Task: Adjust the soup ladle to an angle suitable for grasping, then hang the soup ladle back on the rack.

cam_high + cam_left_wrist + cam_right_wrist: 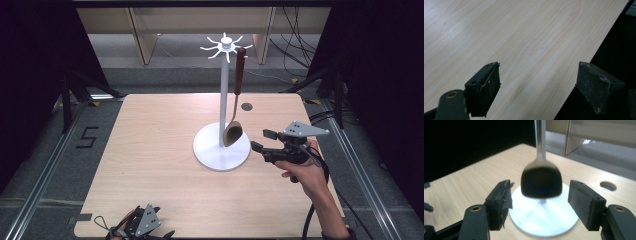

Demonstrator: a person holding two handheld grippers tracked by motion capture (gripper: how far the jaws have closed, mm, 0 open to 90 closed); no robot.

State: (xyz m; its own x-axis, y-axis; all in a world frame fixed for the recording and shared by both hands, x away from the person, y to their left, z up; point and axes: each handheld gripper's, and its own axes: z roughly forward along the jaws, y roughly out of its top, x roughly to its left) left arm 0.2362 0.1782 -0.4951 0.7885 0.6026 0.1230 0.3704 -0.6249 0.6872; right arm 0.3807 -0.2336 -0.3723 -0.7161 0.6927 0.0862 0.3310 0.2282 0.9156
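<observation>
High view — white stand perhaps just beside tongs.

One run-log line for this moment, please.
right gripper: open, level with spoon bowl, not touching | spoon: hanging on white stand | left gripper: open, at near table edge

The high view looks forward and down over the whole wooden surface. The left gripper view sits close above that surface's edge. The right gripper view faces the white stand closely, which the high view shares.
</observation>
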